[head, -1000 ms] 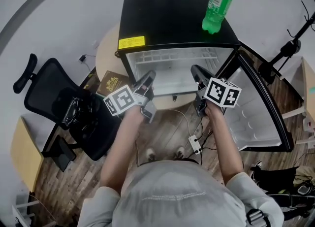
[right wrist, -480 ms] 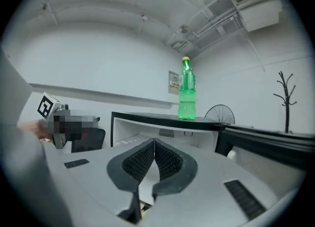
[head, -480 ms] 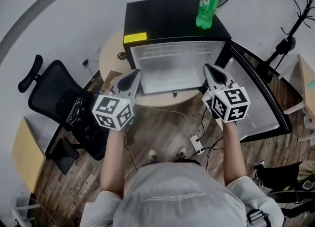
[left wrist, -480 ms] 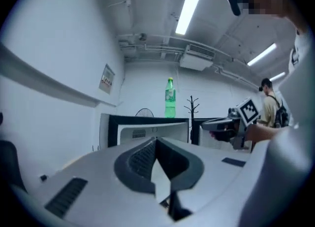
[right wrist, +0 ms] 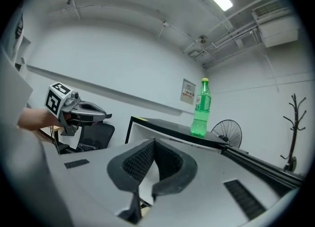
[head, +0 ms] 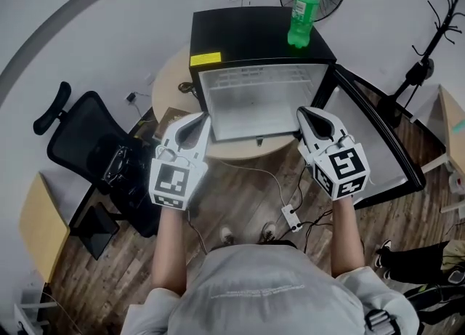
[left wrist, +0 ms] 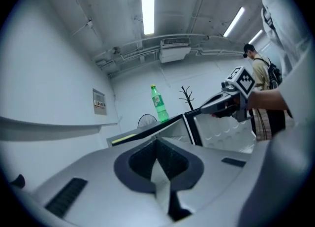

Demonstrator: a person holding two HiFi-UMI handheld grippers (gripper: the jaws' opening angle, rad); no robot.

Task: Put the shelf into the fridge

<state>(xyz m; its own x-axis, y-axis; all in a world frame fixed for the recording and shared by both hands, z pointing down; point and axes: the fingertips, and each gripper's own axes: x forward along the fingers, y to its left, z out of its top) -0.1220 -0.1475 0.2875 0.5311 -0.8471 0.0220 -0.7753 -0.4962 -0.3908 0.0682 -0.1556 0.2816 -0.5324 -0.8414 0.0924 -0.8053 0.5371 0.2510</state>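
Grippers first: we hold the left gripper (head: 200, 121) and the right gripper (head: 305, 113) side by side, well apart, both aimed at the open front of the black box-shaped mini fridge (head: 254, 35). In each gripper's own view we see the two dark ribbed pads pressed together with nothing caught between them, so both claws are closed and empty. What we take for the pale flat shelf (head: 258, 112) lies inside the white cavity, below a gridded section at the top, its front edge at the fridge's mouth between the two claw tips; neither claw touches it. The fridge's dark-framed door (head: 378, 144) hangs wide open to our right, its white moulded inner side facing up. We see a green plastic bottle with a yellow cap (head: 303, 10) upright on the fridge's top near the right rear corner. The fridge rests on a round light wooden table (head: 167, 83). A black swivel office chair (head: 87, 144) stands to our left on the brown plank floor (head: 240, 195).
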